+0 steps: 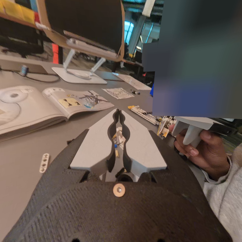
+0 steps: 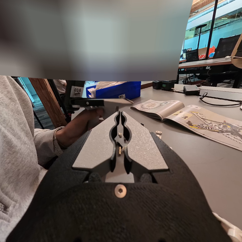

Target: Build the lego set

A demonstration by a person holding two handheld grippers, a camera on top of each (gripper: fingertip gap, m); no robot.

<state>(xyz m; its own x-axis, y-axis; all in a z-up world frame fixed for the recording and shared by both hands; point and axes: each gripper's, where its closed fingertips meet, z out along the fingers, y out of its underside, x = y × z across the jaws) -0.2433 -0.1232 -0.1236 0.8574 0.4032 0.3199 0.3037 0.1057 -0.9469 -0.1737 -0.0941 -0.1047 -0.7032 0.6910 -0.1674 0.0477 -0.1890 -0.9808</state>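
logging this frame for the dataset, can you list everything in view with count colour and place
instruction booklet: 1, grey pages, open on the table, left of the left gripper
table: 1, grey, under everything
white beam: 1, white with holes, loose on the table by the left gripper
part-built lego model: 1, white with yellow and black bits, right of the booklet
loose lego pieces: several, white, blue, tan, seen between the left jaws on the table
paper sheets: 2, printed white, behind the model
stand: 1, silver, far side of the table
blue bin: 1, blue, far table edge
left gripper: 1, grey and black, jaws closed, empty
right gripper: 1, same, jaws closed, empty
hand: 1, on the right gripper's handle
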